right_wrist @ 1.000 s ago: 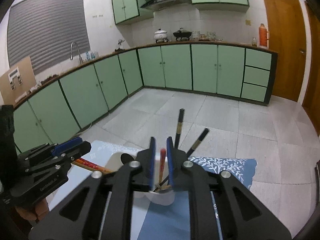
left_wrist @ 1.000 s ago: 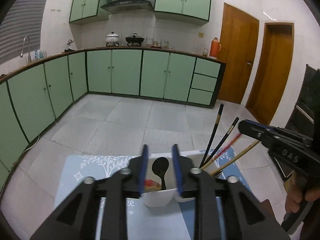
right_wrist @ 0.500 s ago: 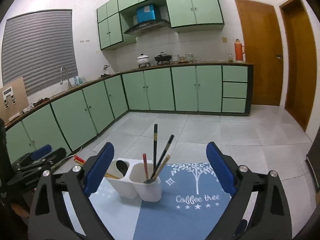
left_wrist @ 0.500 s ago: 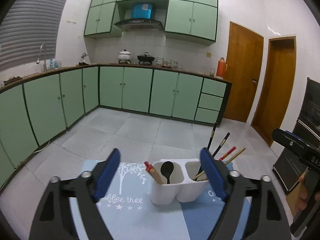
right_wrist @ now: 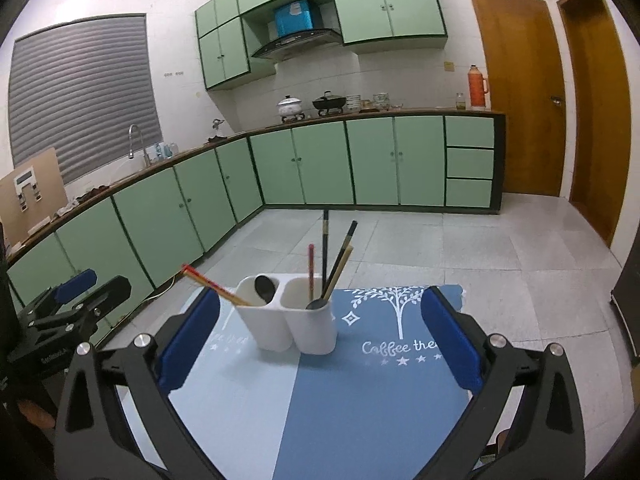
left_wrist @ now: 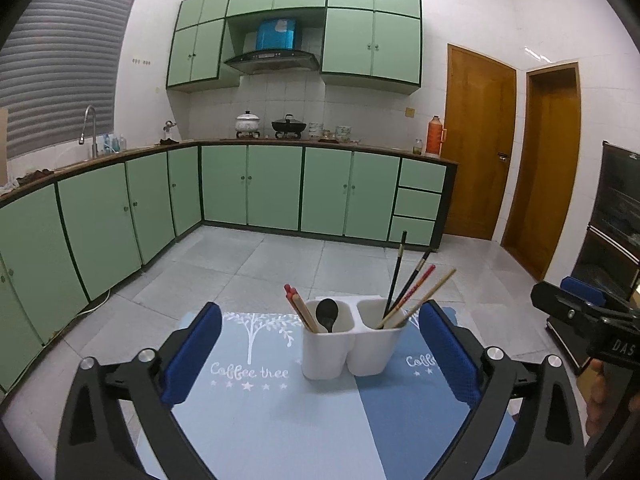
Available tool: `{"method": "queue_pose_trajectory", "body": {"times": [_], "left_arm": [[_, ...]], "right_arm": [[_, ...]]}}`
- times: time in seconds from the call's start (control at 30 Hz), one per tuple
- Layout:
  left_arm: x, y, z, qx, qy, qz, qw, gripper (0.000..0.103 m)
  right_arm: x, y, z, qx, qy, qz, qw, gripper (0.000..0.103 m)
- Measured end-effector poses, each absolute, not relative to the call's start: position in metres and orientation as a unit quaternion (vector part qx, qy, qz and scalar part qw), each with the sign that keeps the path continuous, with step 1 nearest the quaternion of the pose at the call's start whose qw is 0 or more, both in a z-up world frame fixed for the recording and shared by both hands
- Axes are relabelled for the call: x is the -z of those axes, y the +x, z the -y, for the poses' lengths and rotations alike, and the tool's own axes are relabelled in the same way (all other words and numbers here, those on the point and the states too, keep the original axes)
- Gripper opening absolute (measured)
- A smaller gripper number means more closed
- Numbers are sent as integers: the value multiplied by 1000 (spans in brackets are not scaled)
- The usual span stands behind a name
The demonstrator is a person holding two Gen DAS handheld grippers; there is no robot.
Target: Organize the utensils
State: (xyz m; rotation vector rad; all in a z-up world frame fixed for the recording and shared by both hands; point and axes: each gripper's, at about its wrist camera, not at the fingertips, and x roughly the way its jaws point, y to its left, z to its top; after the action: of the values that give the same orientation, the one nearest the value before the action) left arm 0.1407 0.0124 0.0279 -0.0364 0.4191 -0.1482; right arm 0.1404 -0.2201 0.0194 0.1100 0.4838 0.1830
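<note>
Left wrist view showed my left claw (left_wrist: 316,354) opening wide and empty near the white holder (left_wrist: 351,344), where thin, stiff, light chopsticks (left_wrist: 408,292) stood, best pinched mid-stick.

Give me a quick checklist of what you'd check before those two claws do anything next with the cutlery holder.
1. Left claw empty, jaws opening: ok.
2. Right claw empty, jaws opening: ok.
3. White two-compartment plastic holder upright on the blue "Coffee tree" mat: ok.
4. Black spoon and red-tipped chopsticks inside one compartment: ok.
5. Long chopsticks all in the other: ok.
6. Stray utensils left on the mat: none seen, ok.
</note>
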Motion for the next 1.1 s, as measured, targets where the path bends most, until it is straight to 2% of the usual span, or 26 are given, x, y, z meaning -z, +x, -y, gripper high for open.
{"method": "queue_pose_trajectory", "body": {"times": [1.1], "left_arm": [[-50,90,-17,68,-8,-182,981,97]], "right_arm": [[-47,101,192,-129,17,-207,970,98]]}}
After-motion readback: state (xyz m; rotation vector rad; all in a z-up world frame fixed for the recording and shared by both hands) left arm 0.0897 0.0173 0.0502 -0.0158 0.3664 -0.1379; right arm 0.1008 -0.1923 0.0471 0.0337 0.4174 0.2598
